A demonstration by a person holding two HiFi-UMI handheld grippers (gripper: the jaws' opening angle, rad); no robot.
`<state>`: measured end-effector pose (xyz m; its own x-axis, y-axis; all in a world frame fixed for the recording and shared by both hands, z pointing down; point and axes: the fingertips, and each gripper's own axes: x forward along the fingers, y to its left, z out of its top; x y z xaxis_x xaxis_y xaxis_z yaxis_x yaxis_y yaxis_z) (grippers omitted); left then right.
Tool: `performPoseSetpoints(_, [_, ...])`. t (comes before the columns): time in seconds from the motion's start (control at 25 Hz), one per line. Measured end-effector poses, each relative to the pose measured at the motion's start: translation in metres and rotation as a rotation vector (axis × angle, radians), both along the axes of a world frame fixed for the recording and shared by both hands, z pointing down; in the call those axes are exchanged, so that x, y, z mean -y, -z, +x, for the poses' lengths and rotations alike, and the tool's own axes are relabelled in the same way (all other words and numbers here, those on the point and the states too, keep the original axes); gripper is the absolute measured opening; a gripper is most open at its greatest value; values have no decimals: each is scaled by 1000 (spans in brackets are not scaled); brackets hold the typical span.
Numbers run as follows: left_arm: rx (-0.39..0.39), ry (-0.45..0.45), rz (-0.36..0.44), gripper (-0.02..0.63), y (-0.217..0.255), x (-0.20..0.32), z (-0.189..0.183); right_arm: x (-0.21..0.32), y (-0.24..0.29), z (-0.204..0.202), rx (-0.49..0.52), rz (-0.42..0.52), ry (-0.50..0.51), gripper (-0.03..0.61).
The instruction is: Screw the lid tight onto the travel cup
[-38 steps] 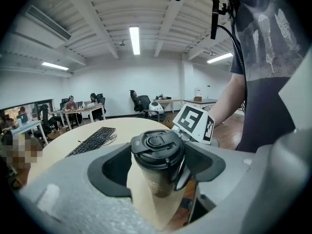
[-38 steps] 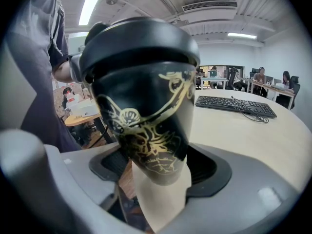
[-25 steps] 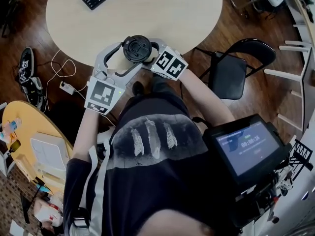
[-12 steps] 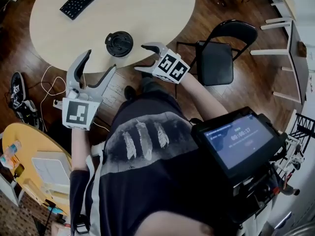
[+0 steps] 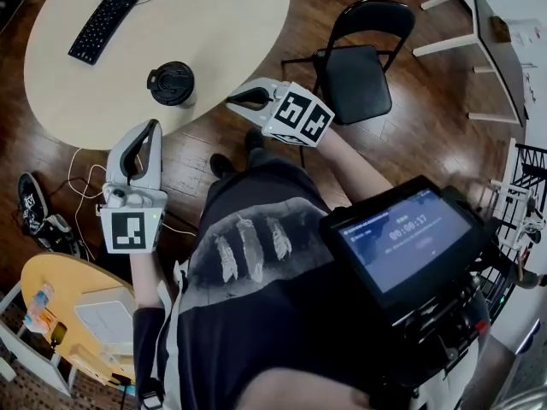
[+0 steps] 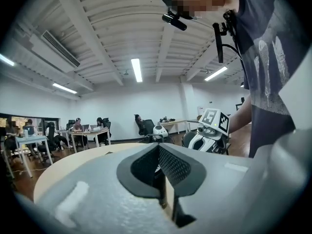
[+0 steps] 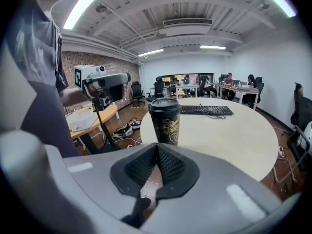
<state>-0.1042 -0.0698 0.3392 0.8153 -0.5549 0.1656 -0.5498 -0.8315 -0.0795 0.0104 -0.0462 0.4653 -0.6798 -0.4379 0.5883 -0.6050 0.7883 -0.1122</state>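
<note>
- The left gripper (image 5: 152, 128) has just been closing. Its jaws are now pressed together, with nothing between them.
- The right gripper (image 5: 232, 101) has also just been closing. Its pads meet, and the gap between them is empty.
- The travel cup (image 5: 173, 84) stands upright on the round table (image 5: 222, 24). It is ahead of both grippers and apart from each, to the right of the left gripper's tips and to the left of the right gripper's.
- In the right gripper view, the cup stands straight ahead of the closed jaws, near the table's edge. It is black with a gold pattern.
- The black lid (image 5: 172, 79) sits on top of the cup. It hides whatever is inside, and no view shows how tightly it is screwed on.
- Neither gripper touches the cup or the lid.
- A keyboard (image 5: 111, 11) lies on the table beyond the cup, well away from both grippers.
- A folding chair (image 5: 359, 67) stands on the floor to the right of the right gripper.
</note>
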Motion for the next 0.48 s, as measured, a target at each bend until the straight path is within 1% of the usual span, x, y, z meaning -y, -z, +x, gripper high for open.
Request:
performPoseSetpoints(0.12, [23,-8,-7,2,-1,-8,7,-4,15,1,9,35,11,6])
performPoseSetpoints(0.28, [43,-6,8,2,7,-20,18,-11,38,-6,55,83,51,6])
performPoseSetpoints(0.4, [68,-4,18,2,12,-29,33,-23,51,-3,93,96,86,6])
performPoseSetpoints(0.48, [77,-1,33,0,16,-34,47,-29,59,5,124,109,100,6])
